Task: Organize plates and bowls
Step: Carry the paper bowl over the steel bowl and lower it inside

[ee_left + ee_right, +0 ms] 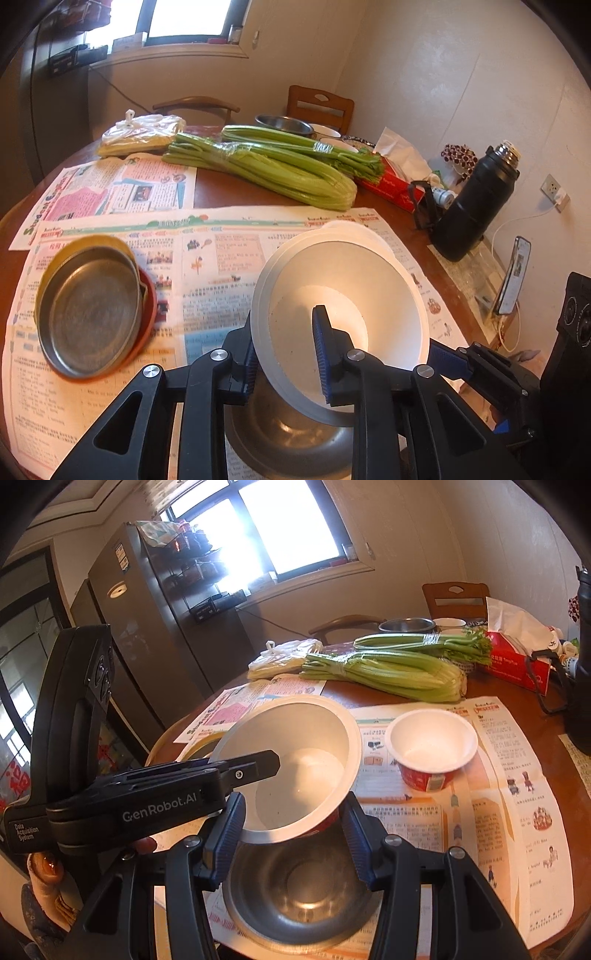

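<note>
My left gripper (286, 365) is shut on the rim of a white paper bowl (343, 295), one finger inside and one outside, holding it tilted just above a steel bowl (280, 439). In the right wrist view the same white bowl (291, 760) hangs over the steel bowl (299, 893), with the left gripper's finger reaching into it. My right gripper (293, 827) is open, its fingers on either side of the white bowl's lower rim. A second small white bowl with a red outside (430, 747) stands on the newspaper to the right. A stack of metal and red plates (92, 306) lies to the left.
Newspaper sheets (207, 254) cover the round wooden table. Behind lie celery bunches (269, 166), a plastic bag (142, 134), a steel bowl (284, 125), a red tissue box (517, 661), a black thermos (476, 206) and a propped phone (513, 277). A fridge (147, 627) stands left.
</note>
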A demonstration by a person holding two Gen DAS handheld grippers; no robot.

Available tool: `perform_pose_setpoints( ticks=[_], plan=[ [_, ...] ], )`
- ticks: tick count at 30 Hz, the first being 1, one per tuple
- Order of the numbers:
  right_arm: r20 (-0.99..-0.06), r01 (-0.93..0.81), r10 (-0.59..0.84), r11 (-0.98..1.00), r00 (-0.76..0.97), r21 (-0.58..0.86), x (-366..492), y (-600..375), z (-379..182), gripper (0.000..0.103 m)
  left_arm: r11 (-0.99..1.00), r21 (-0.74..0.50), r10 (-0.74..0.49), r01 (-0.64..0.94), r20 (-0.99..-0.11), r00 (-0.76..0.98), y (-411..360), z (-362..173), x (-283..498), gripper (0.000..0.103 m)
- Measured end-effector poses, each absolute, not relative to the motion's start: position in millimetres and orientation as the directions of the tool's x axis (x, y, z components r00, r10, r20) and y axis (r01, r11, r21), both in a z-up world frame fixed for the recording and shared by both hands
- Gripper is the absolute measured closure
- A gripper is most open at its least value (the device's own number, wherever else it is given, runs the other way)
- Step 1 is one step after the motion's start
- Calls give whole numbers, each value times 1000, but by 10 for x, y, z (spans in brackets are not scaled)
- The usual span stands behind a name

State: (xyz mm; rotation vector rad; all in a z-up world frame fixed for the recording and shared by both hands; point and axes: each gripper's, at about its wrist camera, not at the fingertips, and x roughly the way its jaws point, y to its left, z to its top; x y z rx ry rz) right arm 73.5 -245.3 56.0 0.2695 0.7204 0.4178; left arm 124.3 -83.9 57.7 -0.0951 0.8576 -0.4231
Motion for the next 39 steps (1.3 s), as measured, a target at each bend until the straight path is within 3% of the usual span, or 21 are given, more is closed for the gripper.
perform_pose_setpoints(
  ticks=[19,39],
  plan=[
    [-656,-271,462,886,597,377,535,-2454,149,50,928,-234,-360,290,-766,532,-905,114,995,77],
    [-685,-274,462,887,563,373,570,-2446,-7,50,936,-214,-336,278,-780,529,-922,-18,998,75]
  ],
)
